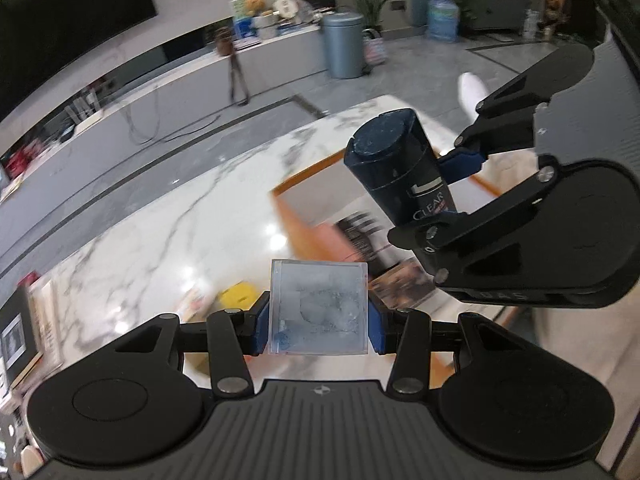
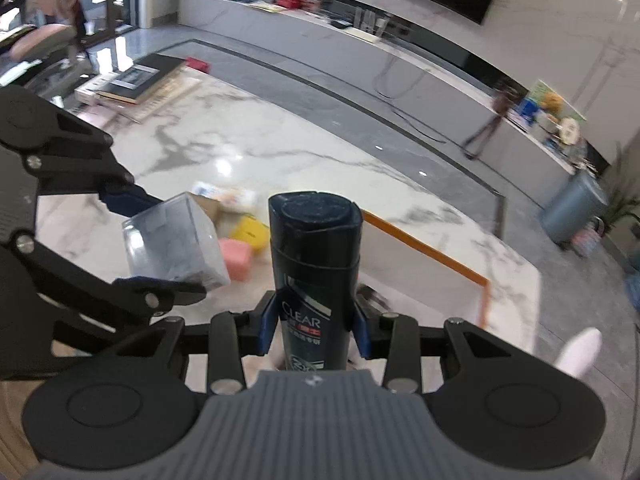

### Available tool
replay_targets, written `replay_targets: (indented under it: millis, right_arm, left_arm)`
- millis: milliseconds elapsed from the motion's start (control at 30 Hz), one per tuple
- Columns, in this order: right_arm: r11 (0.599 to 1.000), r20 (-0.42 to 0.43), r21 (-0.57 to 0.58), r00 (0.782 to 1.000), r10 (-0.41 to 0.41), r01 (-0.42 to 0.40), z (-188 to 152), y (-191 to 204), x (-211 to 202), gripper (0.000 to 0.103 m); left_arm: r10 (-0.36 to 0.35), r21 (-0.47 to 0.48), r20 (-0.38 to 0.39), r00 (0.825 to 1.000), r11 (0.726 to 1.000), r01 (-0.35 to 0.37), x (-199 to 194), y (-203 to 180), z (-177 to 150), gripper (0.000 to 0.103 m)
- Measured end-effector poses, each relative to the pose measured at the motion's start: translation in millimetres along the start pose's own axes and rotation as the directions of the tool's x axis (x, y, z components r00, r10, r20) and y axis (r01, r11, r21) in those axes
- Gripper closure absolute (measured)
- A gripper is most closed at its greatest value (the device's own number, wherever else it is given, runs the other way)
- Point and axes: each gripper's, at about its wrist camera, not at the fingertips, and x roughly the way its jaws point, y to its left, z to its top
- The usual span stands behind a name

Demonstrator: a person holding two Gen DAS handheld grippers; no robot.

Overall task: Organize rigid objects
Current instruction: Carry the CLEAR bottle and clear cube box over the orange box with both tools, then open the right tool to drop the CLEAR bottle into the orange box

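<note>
A white marble desk (image 2: 280,152) with grey veins fills the middle of both views, in a room with a long grey-and-white counter (image 2: 420,60) under a dark wall screen (image 1: 68,20); a blue-grey bin (image 1: 344,46) and a water jug (image 1: 442,18) stand on the floor beyond the desk's far end; a stack of books (image 2: 132,84) lies at the desk's far left corner in the right wrist view.

The left claw (image 1: 320,322) is clamped on a clear plastic box (image 1: 319,308); the box sits squarely between the blue pads (image 1: 262,326), one flat side against each, and is held up in the air above the desk, touching nothing else; its walls are cloudy and what is inside cannot be made out.

The right claw (image 2: 315,322) is clamped on a dark shampoo bottle (image 2: 314,256) marked CLEAR; the pads press the bottle's lower body from both sides, so the cap end sticks out well past the fingertips, pointing away from the camera; this bottle too hangs clear of the desk.

The two claws are held near each other but apart, the box to the left of the bottle in the right wrist view.

Below them on the desk lie a yellow block (image 2: 251,232) and a pink block (image 2: 237,258), touching or nearly so, near a shallow tray with an orange rim (image 2: 424,248) by the desk's right edge.
</note>
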Motion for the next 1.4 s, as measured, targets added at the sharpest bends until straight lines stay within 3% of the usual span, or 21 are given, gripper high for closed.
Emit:
replay_targets:
  millis: [233,433,600,733,867,1067,1233,1333,1400]
  right_arm:
    - [0.994,-0.119,0.097,0.992,-0.045,0.057,-45,-48,24,0.064]
    - [0.978,-0.222,0.21,0.974,0.036,0.011,-75,-74,72,0.064]
    - [0.967,-0.253,0.254,0.964,0.085,-0.018,-84,-78,111,0.064]
    - [0.946,-0.244,0.322,0.962,0.122,-0.038,-84,-90,134,0.064]
    - [0.898,-0.234,0.434,0.955,0.181,-0.064,-88,-105,152,0.064]
    - [0.863,-0.238,0.497,0.942,0.235,-0.09,-95,-110,174,0.068]
    - [0.878,-0.214,0.474,0.959,0.184,-0.062,-100,-104,171,0.069]
    - [0.883,-0.146,0.467,0.982,0.123,-0.041,-102,-106,157,0.069]
    - [0.874,-0.088,0.485,0.992,0.092,-0.038,-104,-110,147,0.077]
  left_arm:
    - [-0.072,0.101,-0.011,0.997,0.992,0.073,38,-47,16,0.05]
    - [-0.098,0.141,-0.051,0.994,0.984,0.105,82,-62,20,0.05]
    - [-0.092,0.171,-0.094,0.991,0.979,0.107,105,-69,18,0.05]
    - [-0.089,0.176,-0.124,0.988,0.978,0.11,125,-70,21,0.05]
    - [-0.08,0.183,-0.149,0.986,0.977,0.107,141,-72,25,0.05]
    - [-0.075,0.188,-0.177,0.981,0.976,0.109,158,-78,28,0.05]
    - [-0.08,0.199,-0.19,0.979,0.973,0.118,166,-82,30,0.05]
    - [-0.082,0.192,-0.19,0.978,0.974,0.119,170,-83,32,0.05]
    - [-0.091,0.185,-0.189,0.978,0.974,0.126,173,-85,34,0.05]
